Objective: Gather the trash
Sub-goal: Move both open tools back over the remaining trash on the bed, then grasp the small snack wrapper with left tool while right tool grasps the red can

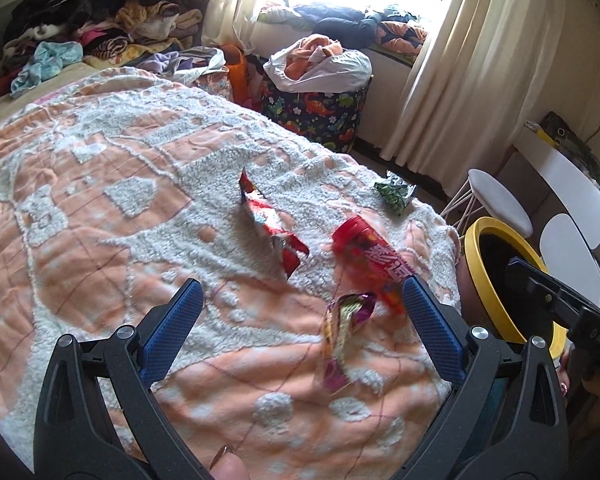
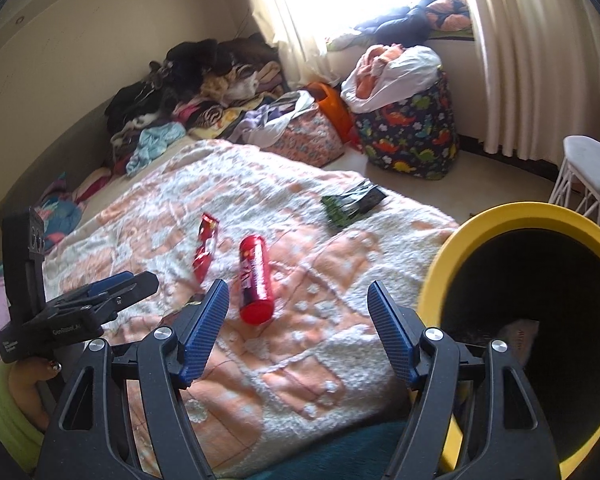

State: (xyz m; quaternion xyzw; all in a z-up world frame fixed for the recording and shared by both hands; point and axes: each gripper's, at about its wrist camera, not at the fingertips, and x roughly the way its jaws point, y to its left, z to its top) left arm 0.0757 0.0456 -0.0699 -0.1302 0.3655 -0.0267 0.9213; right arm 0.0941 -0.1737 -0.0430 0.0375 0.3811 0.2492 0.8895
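Trash lies on a peach and white bedspread. A red candy tube lies near the bed's right edge. A red wrapper lies left of it. A purple and gold wrapper lies between the open jaws of my left gripper, apart from both pads. A green wrapper lies at the far corner. A yellow-rimmed black bin stands right of the bed. My right gripper is open and empty, beside the bin.
A dinosaur-print hamper full of laundry stands by the window. Piles of clothes cover the bed's far end. White stools stand behind the bin.
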